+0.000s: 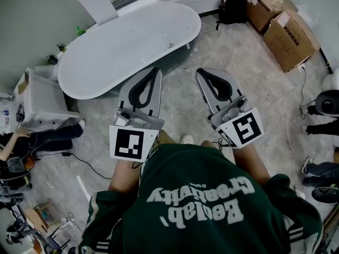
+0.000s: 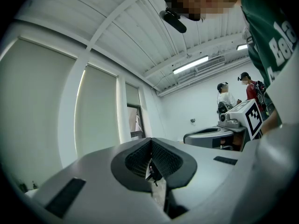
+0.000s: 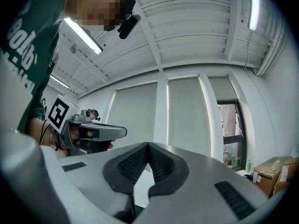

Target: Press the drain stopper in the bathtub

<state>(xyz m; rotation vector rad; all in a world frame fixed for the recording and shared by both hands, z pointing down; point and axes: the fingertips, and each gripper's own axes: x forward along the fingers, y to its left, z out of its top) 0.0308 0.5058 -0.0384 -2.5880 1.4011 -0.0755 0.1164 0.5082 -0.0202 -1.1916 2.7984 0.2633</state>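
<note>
Well, we hold the left gripper and right gripper closed on nothing at mid-frame, apart from the bathtub at upper left. We take the drain stopper for that tiny speck inside; misjudged, our tips could press bare tub.

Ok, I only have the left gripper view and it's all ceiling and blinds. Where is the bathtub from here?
Observer: In the head view the white bathtub lies ahead of the person, just past the tip of the left gripper.
Operator: Can you spot the stopper?
Observer: A small spot inside the tub near its right end may be the drain stopper. It is too small to be sure.
Operator: What about the other gripper's jaws?
Observer: The right gripper view shows the right gripper with its jaws closed tip to tip and nothing between them.
</note>
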